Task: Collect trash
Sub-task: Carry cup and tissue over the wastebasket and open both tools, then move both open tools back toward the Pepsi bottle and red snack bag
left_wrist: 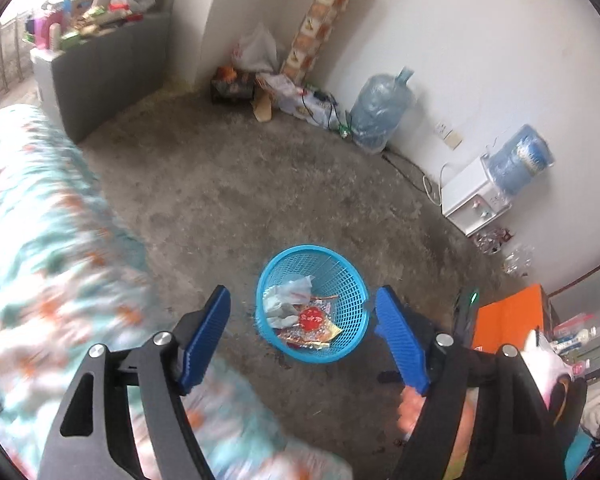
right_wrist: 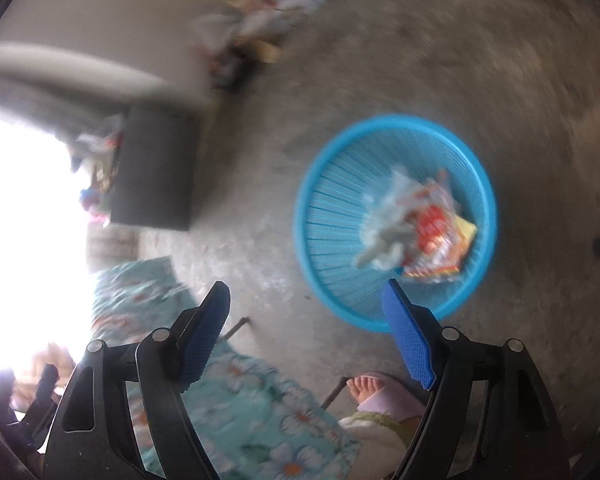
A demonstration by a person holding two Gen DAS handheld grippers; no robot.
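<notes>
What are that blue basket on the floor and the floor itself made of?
The blue basket looks like moulded plastic: a thin lattice wall in one bright, even colour with a smooth rim. The floor looks like bare concrete or cement: matt grey, mottled and stained, with no tile joints visible. It could be another hard screed.

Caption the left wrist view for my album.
Open left gripper above a blue basket holding wrappers.

We see open grey concrete floor [left_wrist: 240, 184] all around the round blue plastic mesh basket [left_wrist: 352, 280]. A teal flowered bedspread [left_wrist: 32, 216] crowds one side; a bare foot [right_wrist: 366, 386] stands nearby.
</notes>
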